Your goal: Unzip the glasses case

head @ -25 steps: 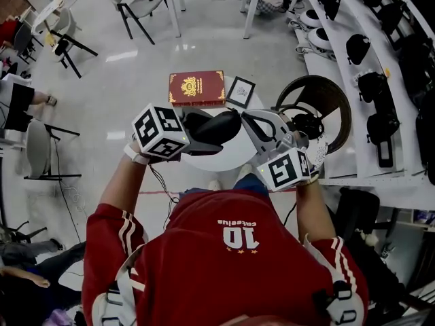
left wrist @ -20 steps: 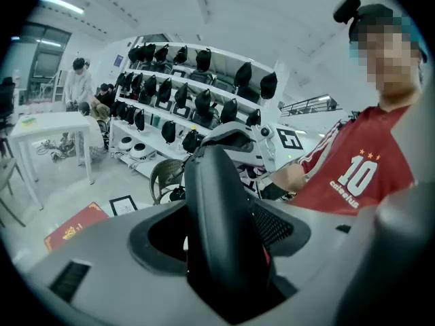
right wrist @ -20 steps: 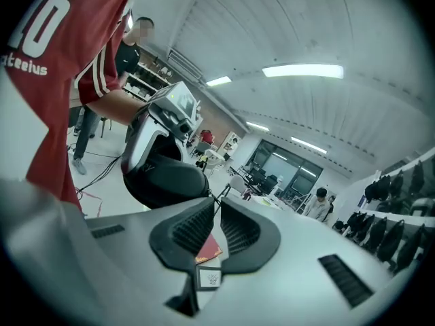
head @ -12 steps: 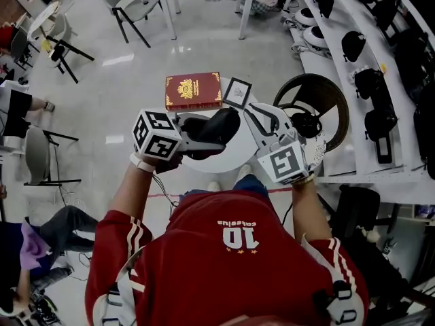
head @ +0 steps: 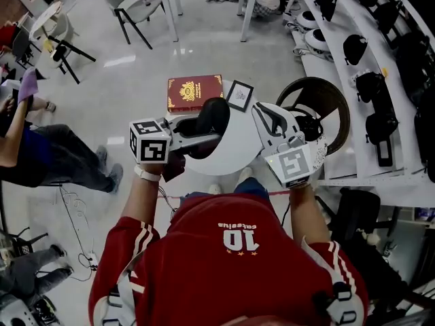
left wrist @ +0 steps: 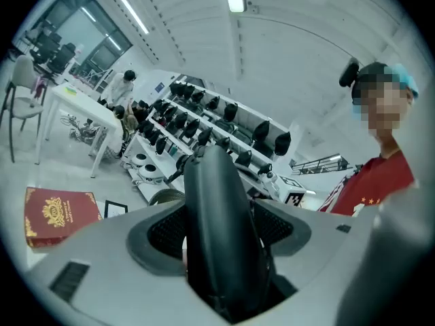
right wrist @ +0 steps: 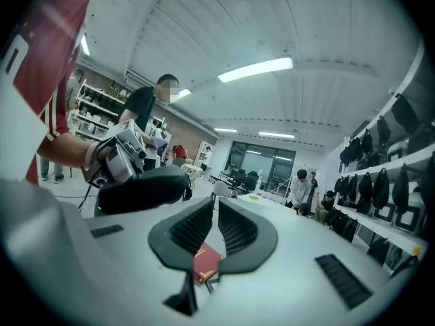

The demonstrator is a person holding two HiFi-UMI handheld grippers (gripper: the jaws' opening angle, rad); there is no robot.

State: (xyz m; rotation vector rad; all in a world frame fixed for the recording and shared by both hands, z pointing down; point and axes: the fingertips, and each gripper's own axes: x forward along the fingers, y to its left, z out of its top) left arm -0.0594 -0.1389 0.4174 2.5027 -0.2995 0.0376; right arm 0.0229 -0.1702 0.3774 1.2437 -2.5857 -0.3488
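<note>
You are clamping the black glasses case [head: 212, 116] in your left gripper [head: 197, 133], whose jaws are spread wide and pressing on both its sides. You are holding it in the air over the middle of the round white table [head: 234, 156], with its long axis pointing away from that gripper towards the far edge. Your right gripper [head: 268, 119] is hovering near the table's right edge with its jaws all but together on nothing, so the case is lying to its left with the free end nearer. The right gripper view is showing the case side-on and the left gripper view along its spine, and neither is giving you the zip pull.
</note>
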